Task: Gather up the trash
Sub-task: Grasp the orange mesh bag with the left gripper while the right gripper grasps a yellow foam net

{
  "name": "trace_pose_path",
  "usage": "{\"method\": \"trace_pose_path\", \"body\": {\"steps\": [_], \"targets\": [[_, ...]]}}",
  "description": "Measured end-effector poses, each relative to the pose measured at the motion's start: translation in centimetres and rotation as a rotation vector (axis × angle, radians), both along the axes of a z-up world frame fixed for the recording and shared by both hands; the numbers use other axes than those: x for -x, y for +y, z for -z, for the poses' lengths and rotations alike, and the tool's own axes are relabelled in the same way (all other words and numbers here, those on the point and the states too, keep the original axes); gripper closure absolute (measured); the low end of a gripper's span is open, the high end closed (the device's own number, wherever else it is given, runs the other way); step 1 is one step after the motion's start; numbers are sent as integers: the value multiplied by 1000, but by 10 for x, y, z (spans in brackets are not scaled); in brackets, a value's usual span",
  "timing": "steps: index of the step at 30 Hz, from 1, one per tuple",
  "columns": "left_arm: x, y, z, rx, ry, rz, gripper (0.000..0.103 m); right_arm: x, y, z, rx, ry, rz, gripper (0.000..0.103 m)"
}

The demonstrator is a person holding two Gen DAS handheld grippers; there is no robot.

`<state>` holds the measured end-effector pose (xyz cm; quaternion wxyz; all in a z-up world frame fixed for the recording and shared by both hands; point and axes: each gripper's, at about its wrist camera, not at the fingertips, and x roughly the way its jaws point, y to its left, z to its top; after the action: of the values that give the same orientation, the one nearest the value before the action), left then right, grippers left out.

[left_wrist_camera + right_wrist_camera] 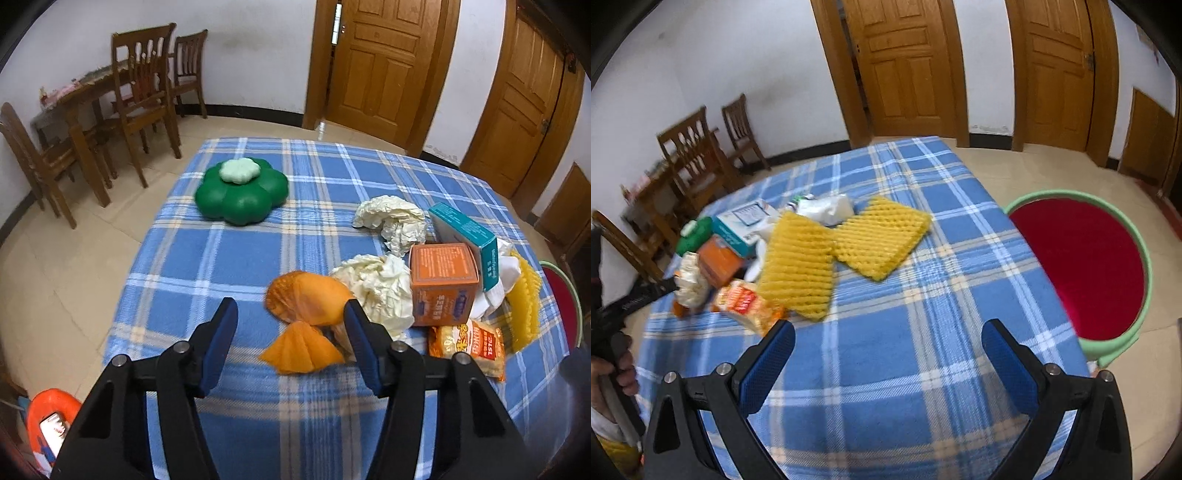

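Trash lies in a pile on the blue plaid table [236, 258]. In the left wrist view I see orange foam netting [306, 302], crumpled white paper [380, 291], an orange box [441, 282], a teal box [465, 236] and a snack packet [467, 349]. My left gripper [290, 314] is open, just short of the orange netting. In the right wrist view two yellow foam nets [842, 251] lie ahead, with the snack packet [750, 306] to the left. My right gripper [886, 332] is open and empty above bare cloth.
A green flower-shaped container [242, 192] sits at the table's far left. A red stool with a green rim [1082, 266] stands right of the table. An orange bin [48, 421] is on the floor at the lower left. Wooden chairs [144, 99] and doors [380, 62] stand behind.
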<state>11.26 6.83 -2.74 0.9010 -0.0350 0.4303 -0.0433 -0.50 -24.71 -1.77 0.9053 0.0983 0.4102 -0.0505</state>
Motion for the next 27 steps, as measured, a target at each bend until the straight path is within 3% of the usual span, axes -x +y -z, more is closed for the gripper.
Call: {"method": "trace_pose_path", "body": {"steps": [11,15,20,23,25,27], "targets": [[-30,12,21,94,48,12,42,-45,25,-3,8,18,-82,0],[-33,10,24,91,41,28,42,-58,36,1,21,21,-109,0],[-30,3,26,49,10,42,45,-70,49,12,8,54,-135,12],[-28,-1,26,28,-1,51,47,-73,55,17,-12,68,-141,24],[-27,-1,26,24,-4,53,48,-74,54,20,-32,76,-138,40],[-27,0,25,29,-6,52,49,-74,52,22,-65,85,-136,46]]}}
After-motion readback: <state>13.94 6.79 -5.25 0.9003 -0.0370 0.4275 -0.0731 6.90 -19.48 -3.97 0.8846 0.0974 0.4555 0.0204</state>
